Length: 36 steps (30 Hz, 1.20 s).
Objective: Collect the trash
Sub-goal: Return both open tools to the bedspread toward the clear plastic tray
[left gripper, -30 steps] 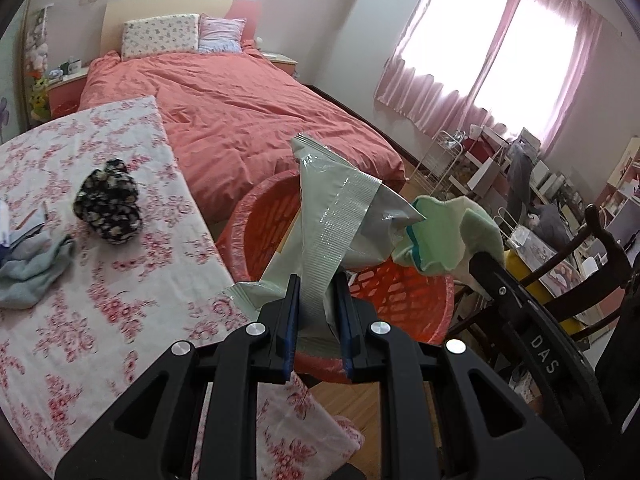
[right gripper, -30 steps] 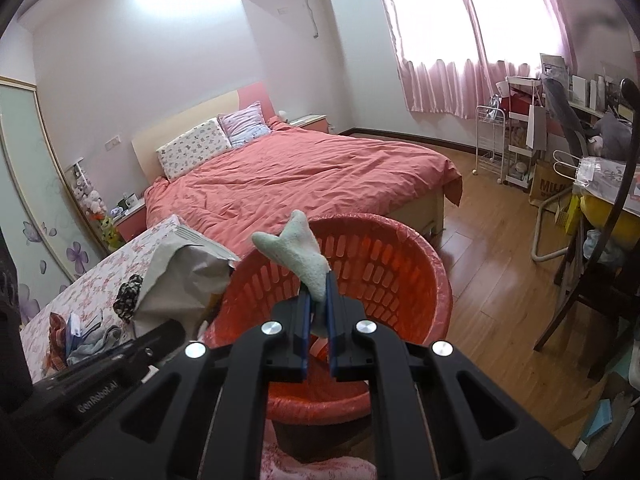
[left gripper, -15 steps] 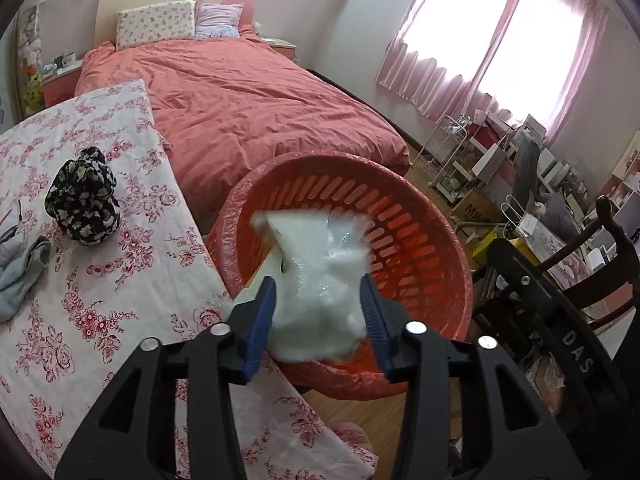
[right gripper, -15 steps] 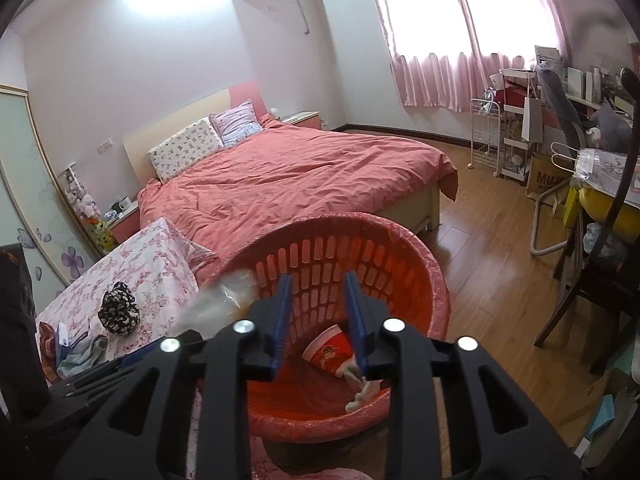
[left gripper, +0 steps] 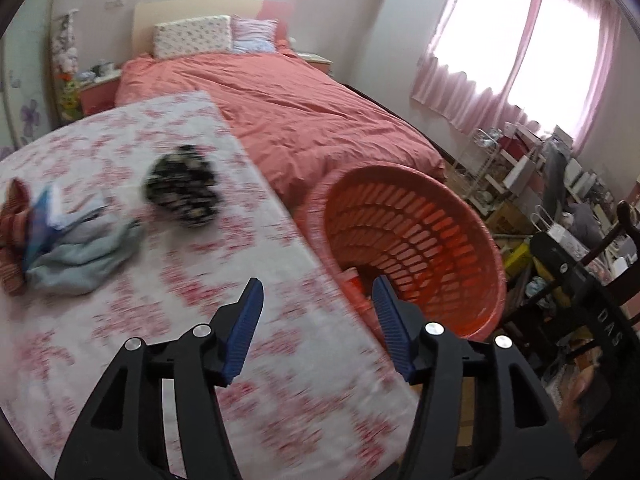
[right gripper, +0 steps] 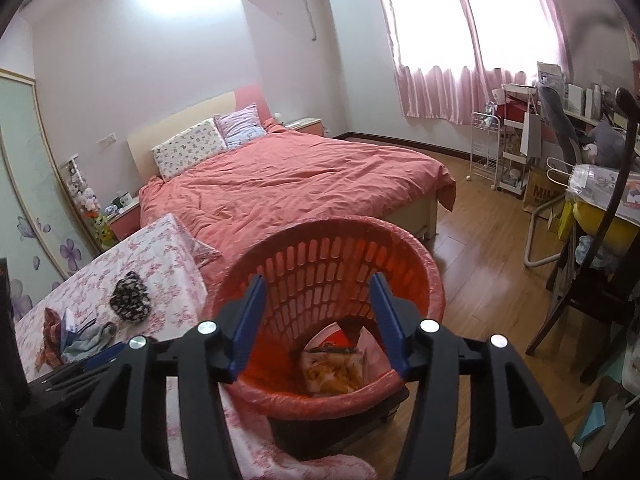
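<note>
Presently both grippers, left gripper (left gripper: 316,312) and right gripper (right gripper: 316,312), are hanging wide apart and empty, wrappers are lying inside the round orange slatted plastic basket (right gripper: 400,240) just ahead of the right fingers, while a black speckled bundle (left gripper: 182,190) and crumpled pale blue cloth (left gripper: 80,256) are waiting ahead-left on the floral tablecloth (left gripper: 160,320).

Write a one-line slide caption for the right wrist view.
Open right gripper above the orange basket holding dropped wrappers, beside the floral table.

Orange-red basket (right gripper: 332,264), pink-flowered white tablecloth (left gripper: 120,152), salmon bedspread (right gripper: 304,184), blue-padded black tongs (right gripper: 318,316).
</note>
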{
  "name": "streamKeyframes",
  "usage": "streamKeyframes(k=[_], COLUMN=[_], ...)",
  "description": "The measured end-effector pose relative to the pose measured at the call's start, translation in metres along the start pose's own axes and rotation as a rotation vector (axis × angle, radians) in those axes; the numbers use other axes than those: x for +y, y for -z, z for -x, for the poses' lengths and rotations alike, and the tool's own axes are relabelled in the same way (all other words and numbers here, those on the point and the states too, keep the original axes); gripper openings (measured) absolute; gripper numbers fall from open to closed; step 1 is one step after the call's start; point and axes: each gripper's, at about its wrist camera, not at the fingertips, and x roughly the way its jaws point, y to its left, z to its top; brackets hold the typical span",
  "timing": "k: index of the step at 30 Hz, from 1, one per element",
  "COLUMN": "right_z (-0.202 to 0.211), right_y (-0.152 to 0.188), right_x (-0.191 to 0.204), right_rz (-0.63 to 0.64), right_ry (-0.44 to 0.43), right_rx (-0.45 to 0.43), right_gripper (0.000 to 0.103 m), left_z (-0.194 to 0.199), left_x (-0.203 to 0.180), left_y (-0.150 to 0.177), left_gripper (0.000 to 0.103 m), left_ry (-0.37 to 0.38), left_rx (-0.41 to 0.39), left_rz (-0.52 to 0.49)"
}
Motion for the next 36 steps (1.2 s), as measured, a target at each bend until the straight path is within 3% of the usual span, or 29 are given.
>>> streamKeyframes(k=[6, 22, 27, 36], right_z=[0.011, 0.024, 0.019, 0.010], right_y=[0.007, 0.044, 0.055, 0.065], right_x=[0.030, 0.122, 0.145, 0.173], right_rz=[0.046, 0.172, 0.204, 0.257], right_ry=[-0.047, -0.170, -0.193, -0.217], right_rx=[0.009, 0.071, 0.105, 0.142], right_gripper=[0.053, 0.055, 0.055, 0.055], left_z=[0.034, 0.091, 0.099, 0.082], left_x=[0.041, 0.154, 0.189, 0.211], left_y=[0.015, 0.051, 0.058, 0.058], left_gripper=[0.062, 0.069, 0.086, 0.094], left_ry=[-0.111, -0.299, -0.343, -0.385], left_rx=[-0.050, -0.103, -0.111, -0.058], left_rz=[0.031, 0.189, 0.233, 0.203])
